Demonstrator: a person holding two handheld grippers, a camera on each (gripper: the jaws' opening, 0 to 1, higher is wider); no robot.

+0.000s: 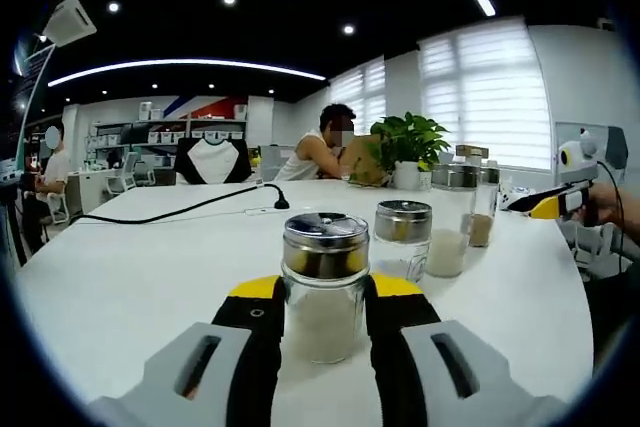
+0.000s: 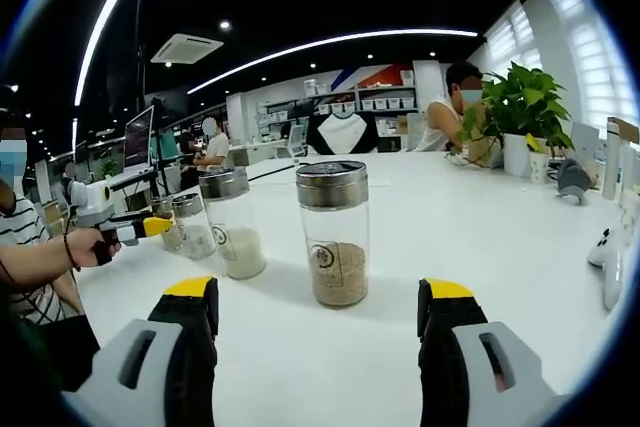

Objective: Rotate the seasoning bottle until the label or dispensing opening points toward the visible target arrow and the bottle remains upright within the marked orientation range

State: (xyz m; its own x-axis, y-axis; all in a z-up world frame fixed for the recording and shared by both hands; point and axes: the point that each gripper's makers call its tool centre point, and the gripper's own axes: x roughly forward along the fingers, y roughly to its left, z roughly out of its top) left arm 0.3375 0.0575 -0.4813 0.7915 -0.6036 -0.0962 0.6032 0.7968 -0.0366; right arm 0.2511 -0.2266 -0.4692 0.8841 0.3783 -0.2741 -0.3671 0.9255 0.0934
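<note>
The left hand-held gripper (image 1: pixel 325 322) closes around a steel-capped glass seasoning bottle (image 1: pixel 324 287) standing upright on the white worktop (image 1: pixel 120 277), ready for turning. Farther off, the right hand-held gripper (image 2: pixel 318 319) waits wide open, empty, facing a brown-spice glass bottle (image 2: pixel 335 234).

White table (image 1: pixel 150 267) seen w/ black cable (image 1: pixel 180 211) laid across its far left part. Potted plant (image 1: pixel 410 147) placed at far edge, right of centre; a cardboard box (image 1: pixel 362 159) is set just left of it. A seated person (image 1: pixel 320 145) is seen behind the table, another person (image 1: pixel 52 162) far left. Shelves (image 1: pixel 190 132) are lined along back wall, blinds (image 1: pixel 485 92) hung over windows at right. Monitor (image 2: pixel 138 137) stood at a desk, left side.
</note>
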